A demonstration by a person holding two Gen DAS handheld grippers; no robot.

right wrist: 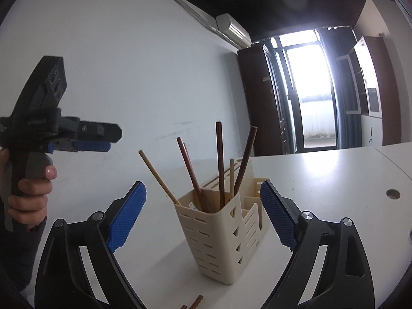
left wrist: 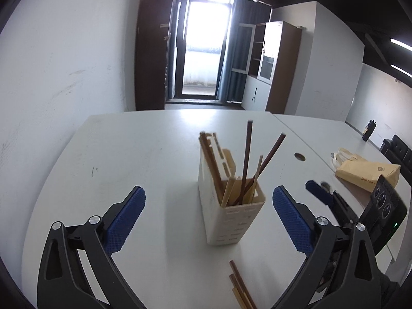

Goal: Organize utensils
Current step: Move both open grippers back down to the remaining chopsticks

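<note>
Left wrist view: left gripper [left wrist: 209, 213] spread wide, nothing between the pads. Cream utensil holder [left wrist: 230, 198] stands on the white table [left wrist: 123, 154] just ahead, several chopsticks [left wrist: 247, 159] upright or leaning inside. Loose chopsticks [left wrist: 242, 287] lie flat on the table, nearer the camera than the holder. Looks like the gap between drops; next move is likely down to those loose sticks, needing a low, flat pinch.

Right wrist view: right gripper [right wrist: 203, 213] also wide open, empty, framing the holder without touching it. Ends of the loose sticks show at the bottom edge.
</note>
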